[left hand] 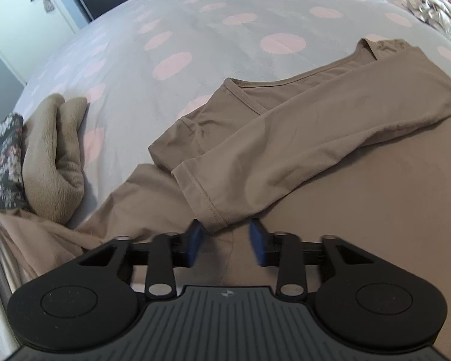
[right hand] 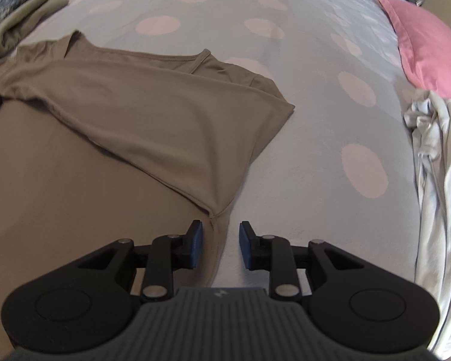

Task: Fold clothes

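Observation:
A brown long-sleeved top (left hand: pixel 330 156) lies flat on the bed, with one sleeve (left hand: pixel 255 162) folded across its body. My left gripper (left hand: pixel 225 243) is open, its blue pads on either side of the sleeve cuff (left hand: pixel 207 207). In the right wrist view the same top (right hand: pixel 120 114) spreads to the left. My right gripper (right hand: pixel 219 248) is open over the top's right side edge (right hand: pixel 218 234), just below a folded corner.
The bed has a grey sheet with pink dots (right hand: pixel 300 60). A folded beige fleece item (left hand: pixel 54 156) and a floral fabric (left hand: pixel 0 162) lie at the left. A pink pillow (right hand: pixel 430 51) and a crumpled white garment (right hand: pixel 442 186) lie at the right.

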Demonstrator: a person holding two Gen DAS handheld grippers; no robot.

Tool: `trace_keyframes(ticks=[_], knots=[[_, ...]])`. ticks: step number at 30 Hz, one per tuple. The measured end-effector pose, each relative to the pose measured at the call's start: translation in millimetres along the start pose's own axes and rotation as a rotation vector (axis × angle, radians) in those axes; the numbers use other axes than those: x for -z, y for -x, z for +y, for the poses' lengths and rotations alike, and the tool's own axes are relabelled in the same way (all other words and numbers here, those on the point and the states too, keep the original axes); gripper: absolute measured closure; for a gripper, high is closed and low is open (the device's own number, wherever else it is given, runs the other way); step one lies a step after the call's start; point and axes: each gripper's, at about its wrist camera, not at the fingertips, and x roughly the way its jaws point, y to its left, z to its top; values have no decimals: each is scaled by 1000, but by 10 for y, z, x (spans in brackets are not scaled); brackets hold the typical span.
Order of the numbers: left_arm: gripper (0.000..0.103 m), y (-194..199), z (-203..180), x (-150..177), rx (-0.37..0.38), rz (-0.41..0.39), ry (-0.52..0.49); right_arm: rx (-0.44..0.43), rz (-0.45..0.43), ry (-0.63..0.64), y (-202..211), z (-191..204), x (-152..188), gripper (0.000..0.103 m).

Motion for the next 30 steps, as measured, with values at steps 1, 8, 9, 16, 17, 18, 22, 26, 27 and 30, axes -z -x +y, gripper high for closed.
trace_keyframes(ticks=[1, 8, 9, 16, 17, 18, 22, 26, 27, 30], knots=[[90, 13, 6, -12, 3, -8, 4, 7, 0, 9, -16, 13, 7, 74], [103, 181, 203, -142, 74, 7, 41, 9, 23, -20, -72, -51, 8, 99], [103, 159, 236, -143, 85, 39, 40, 7, 28, -18, -77, -54, 12, 99], [102, 10, 374, -20, -16, 164, 50, -15, 75, -36, -57, -89, 6, 95], [102, 7, 396, -4, -39, 170, 55, -26, 87, -52, -44, -114, -4, 88], [102, 41, 425, -6, -33, 155, 70, -35, 90, -70, -21, -140, -13, 85], [82, 220, 518, -79, 20, 46, 154, -70, 49, -128, 101, -202, -80, 83], [58, 200, 562, -168, 39, -69, 271, -50, 38, -156, 94, -196, -165, 81], [59, 161, 572, -191, 34, -83, 301, -43, 42, -157, 75, -190, -185, 81], [70, 10, 631, -242, 51, -79, 393, -34, 48, -161, 23, -175, -237, 81]])
